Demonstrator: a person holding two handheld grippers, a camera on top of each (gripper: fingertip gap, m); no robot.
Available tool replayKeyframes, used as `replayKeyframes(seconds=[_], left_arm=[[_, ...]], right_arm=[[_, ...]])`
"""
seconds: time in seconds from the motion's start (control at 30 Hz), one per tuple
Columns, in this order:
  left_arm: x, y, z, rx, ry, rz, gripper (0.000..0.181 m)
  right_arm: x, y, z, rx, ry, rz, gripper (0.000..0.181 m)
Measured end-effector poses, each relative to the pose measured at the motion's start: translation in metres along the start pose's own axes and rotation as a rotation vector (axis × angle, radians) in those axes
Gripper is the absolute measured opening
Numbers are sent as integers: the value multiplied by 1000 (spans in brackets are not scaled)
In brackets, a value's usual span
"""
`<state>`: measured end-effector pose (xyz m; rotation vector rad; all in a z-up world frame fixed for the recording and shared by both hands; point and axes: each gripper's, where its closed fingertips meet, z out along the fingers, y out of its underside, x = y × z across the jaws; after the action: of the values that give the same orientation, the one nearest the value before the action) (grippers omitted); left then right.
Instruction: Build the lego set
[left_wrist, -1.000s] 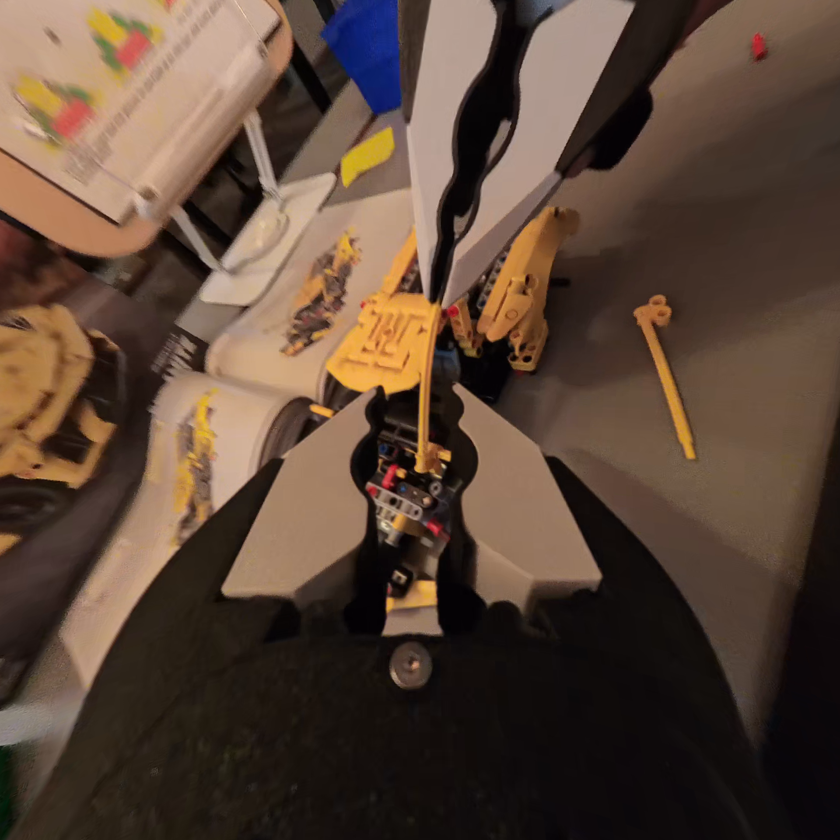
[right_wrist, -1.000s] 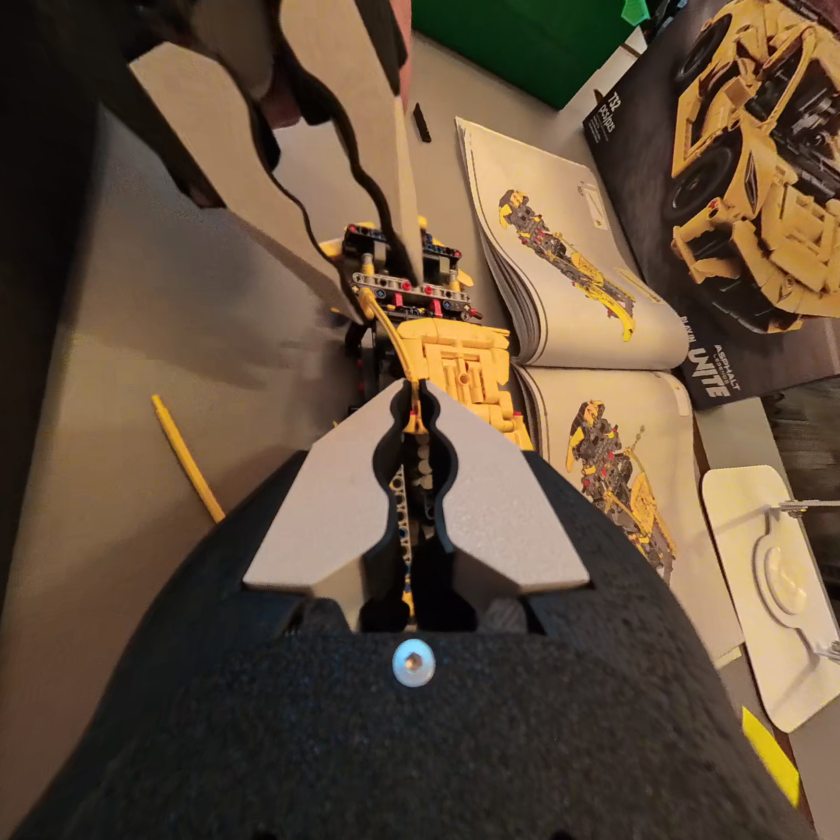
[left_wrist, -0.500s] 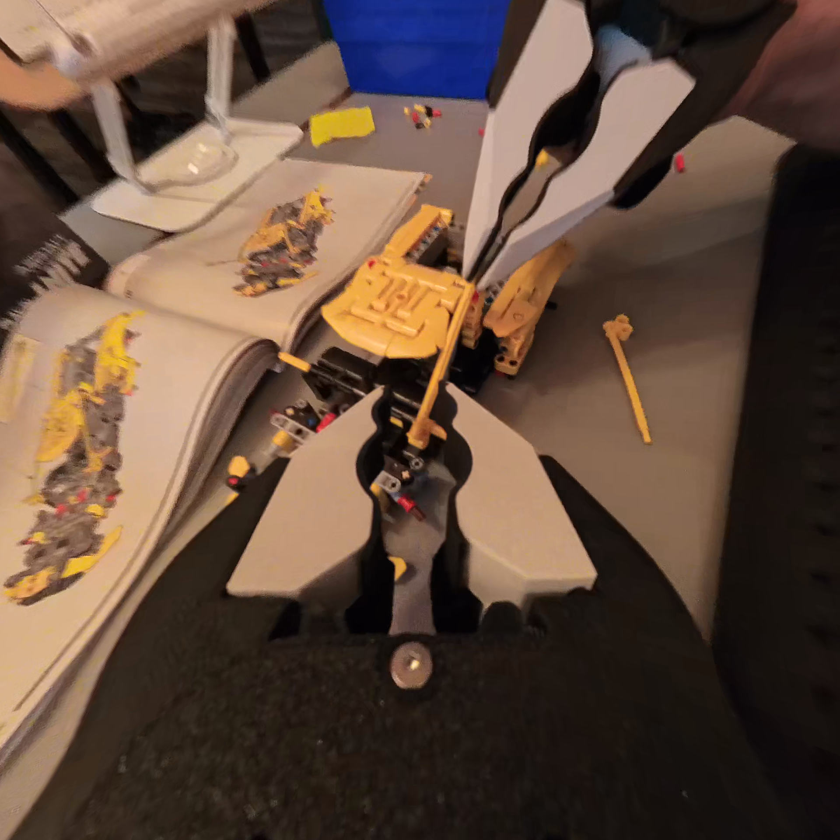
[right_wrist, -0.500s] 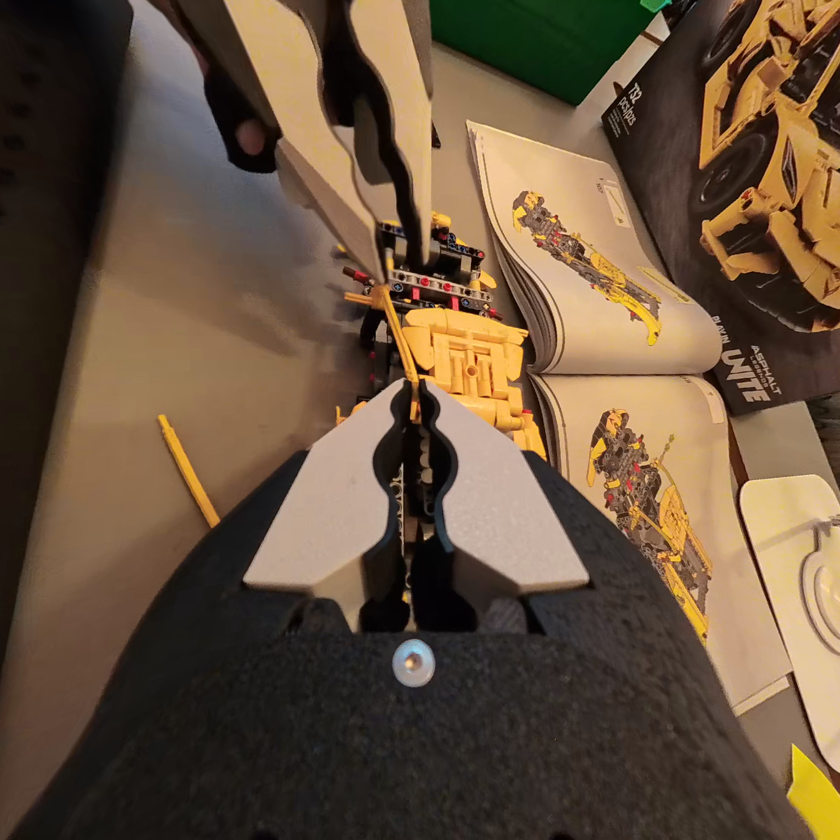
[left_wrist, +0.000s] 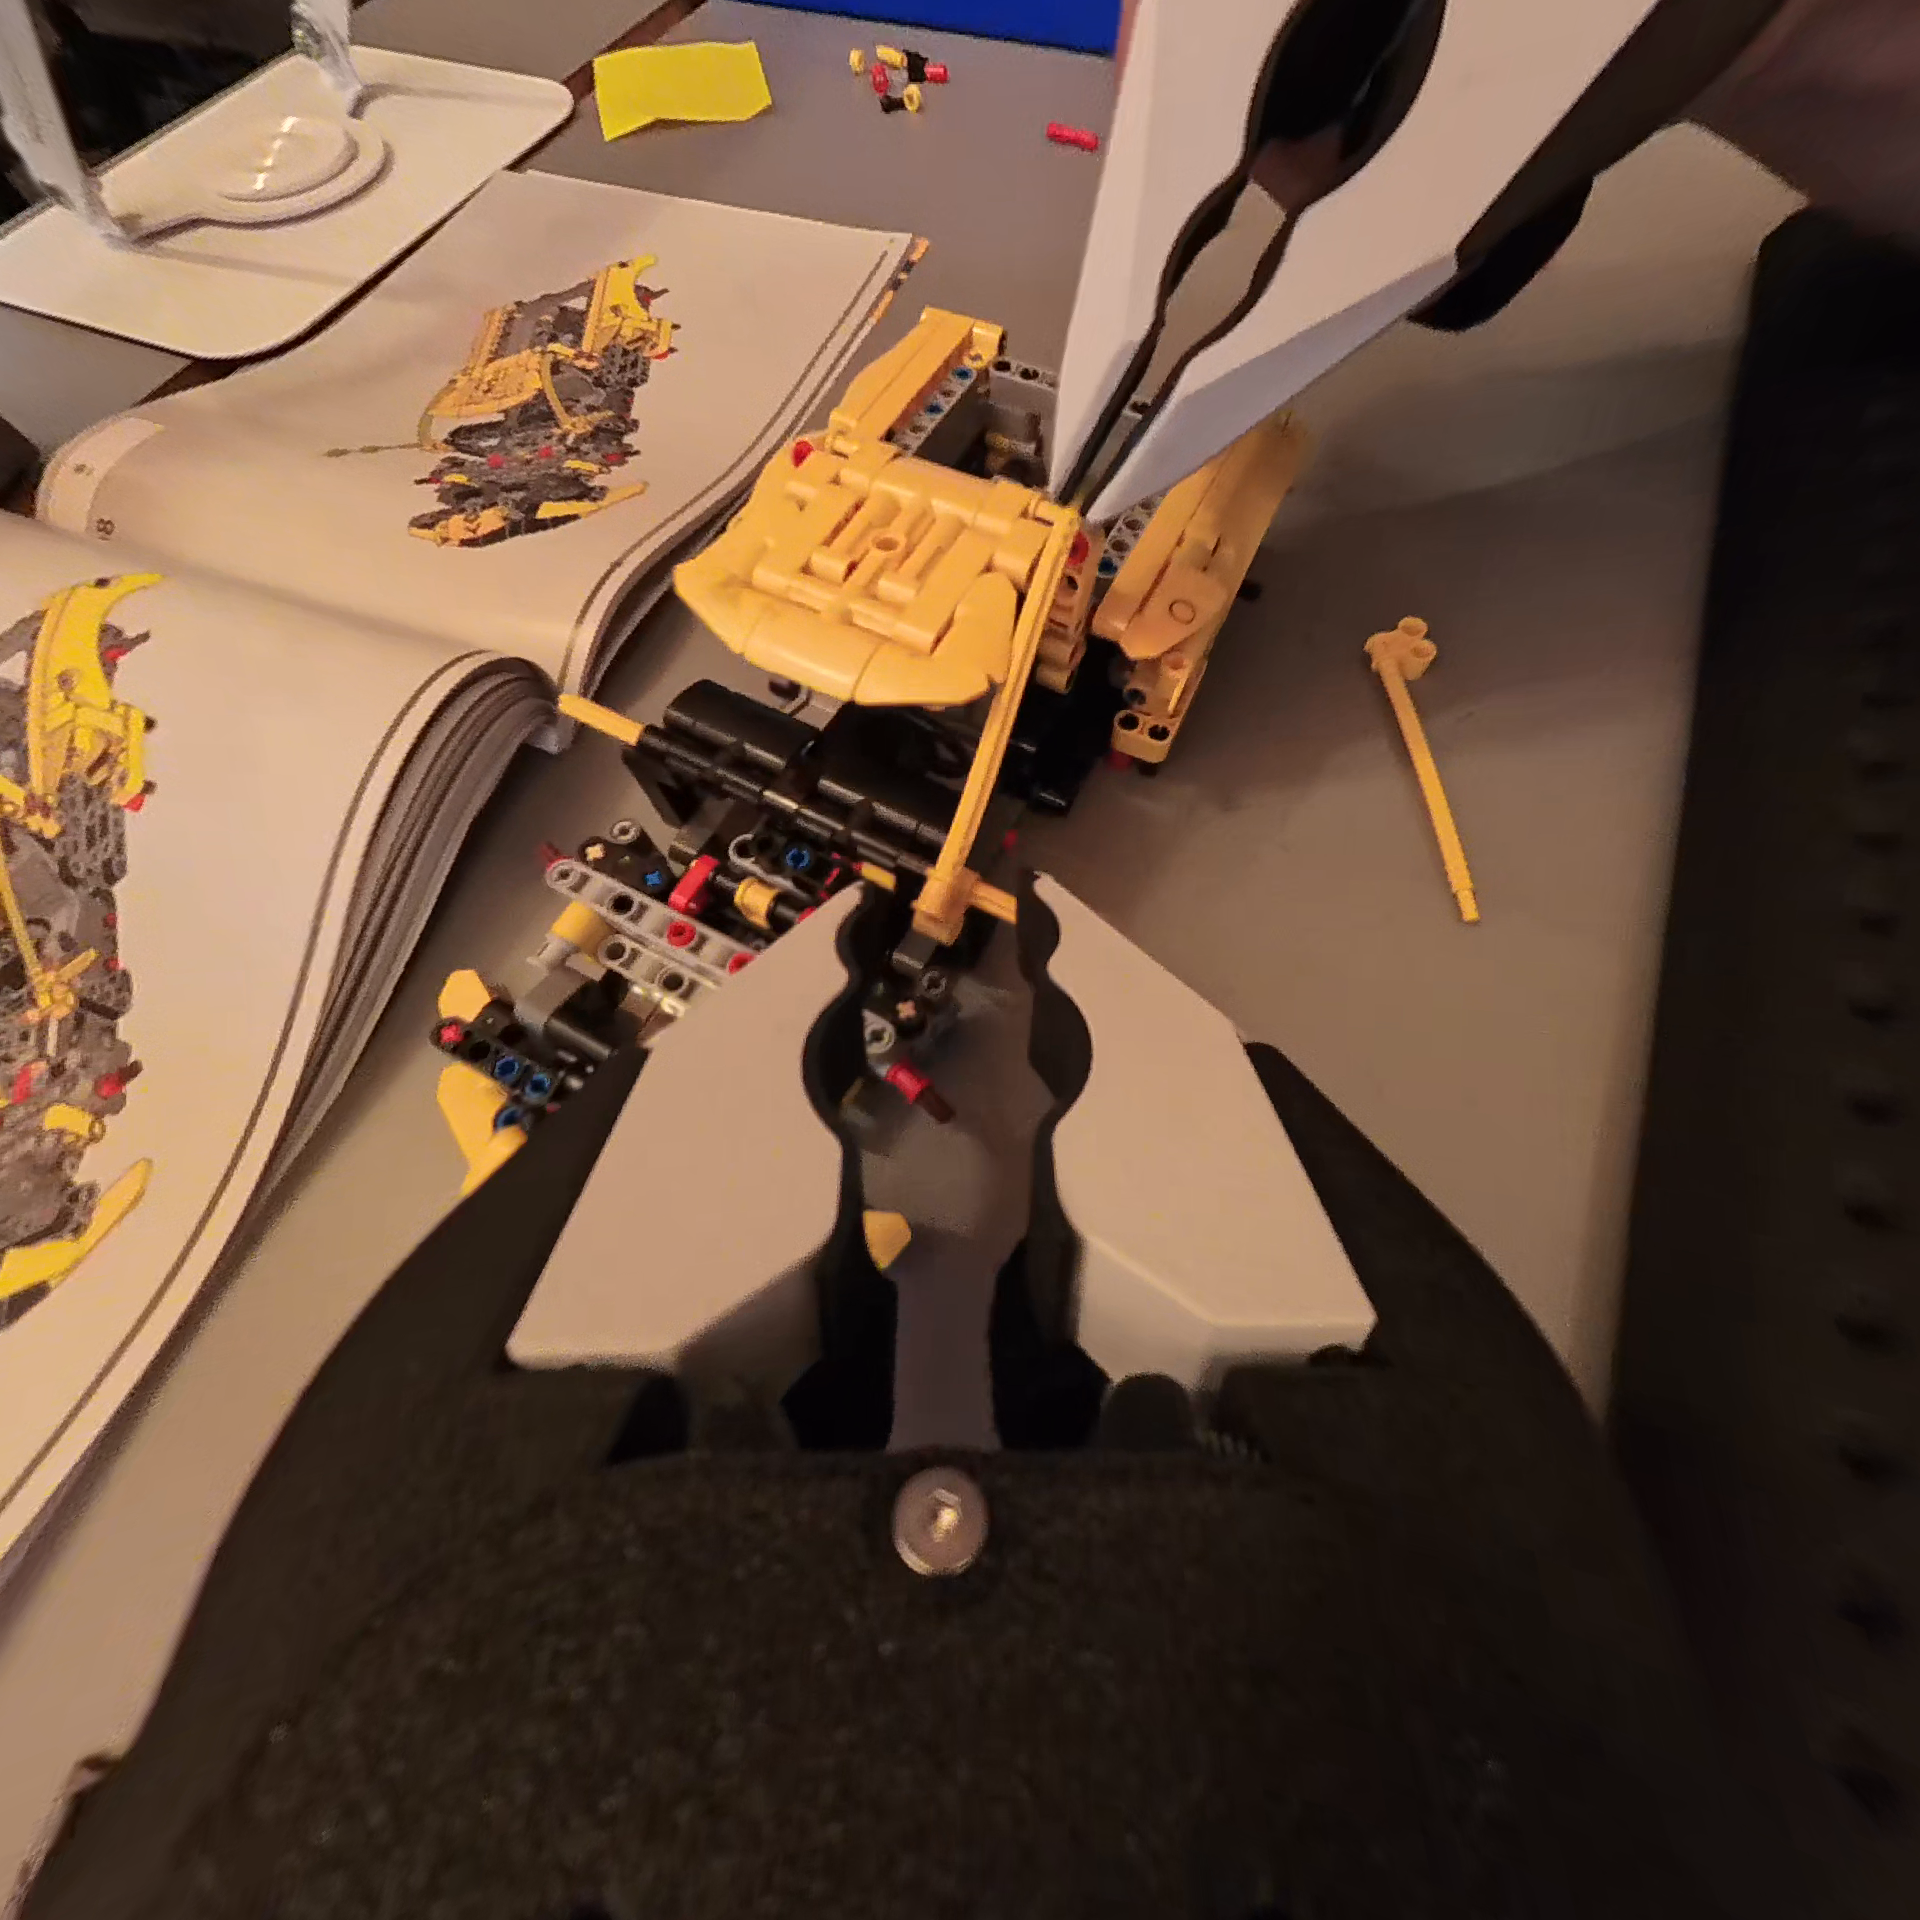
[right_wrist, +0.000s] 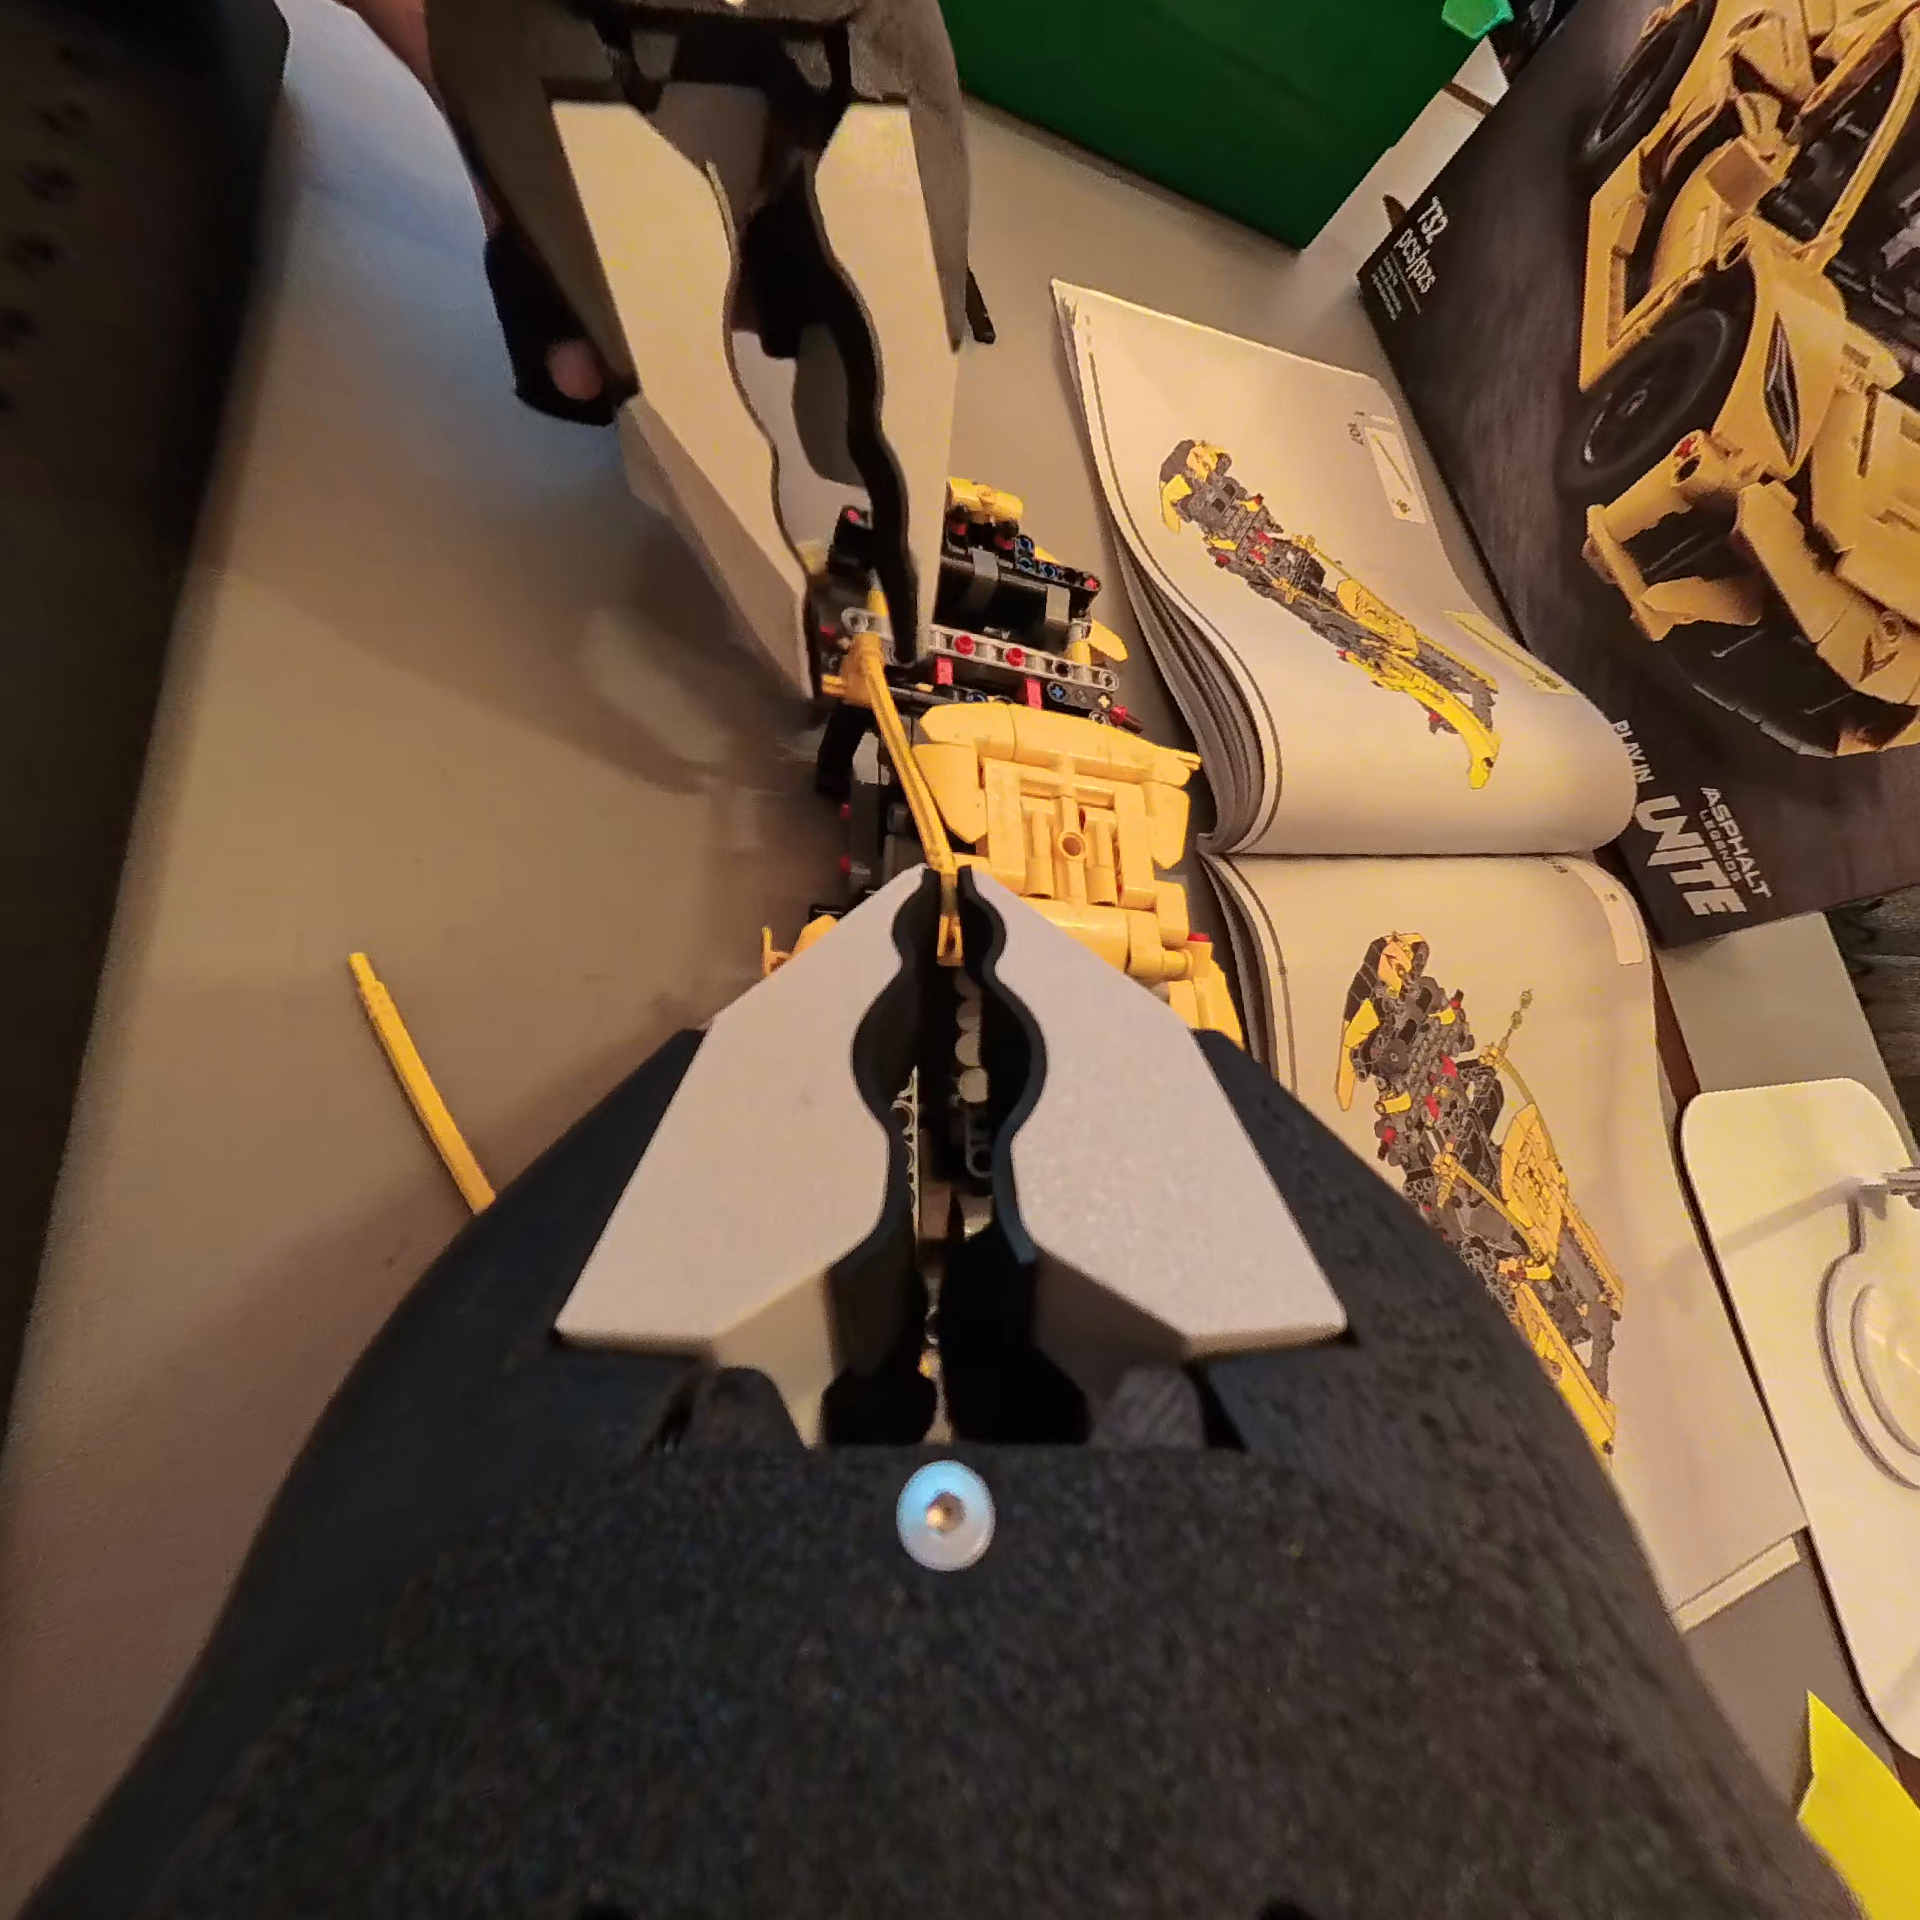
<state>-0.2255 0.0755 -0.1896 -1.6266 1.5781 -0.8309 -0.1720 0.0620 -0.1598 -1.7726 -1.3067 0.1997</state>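
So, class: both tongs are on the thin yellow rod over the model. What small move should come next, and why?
Probably the left tongs should press the rod end into the model. The right tongs are shut on its far end, while the near end sits at the frame between open jaws, seemingly not seated.

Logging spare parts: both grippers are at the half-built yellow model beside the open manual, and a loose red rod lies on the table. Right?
Almost: the loose rod on the table is yellow, not red, as the left wrist view shows. The rest holds.
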Motion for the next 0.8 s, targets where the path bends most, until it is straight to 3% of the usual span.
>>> replayKeyframes(seconds=[0.33, 0.8], left_arm=[[5, 1, 1, 44, 102, -162, 18], [7, 1, 5, 59, 112, -184, 17]], right_arm=[[2, -3, 2, 41, 23, 37, 1], [1, 1, 6, 31, 34, 75, 1]])
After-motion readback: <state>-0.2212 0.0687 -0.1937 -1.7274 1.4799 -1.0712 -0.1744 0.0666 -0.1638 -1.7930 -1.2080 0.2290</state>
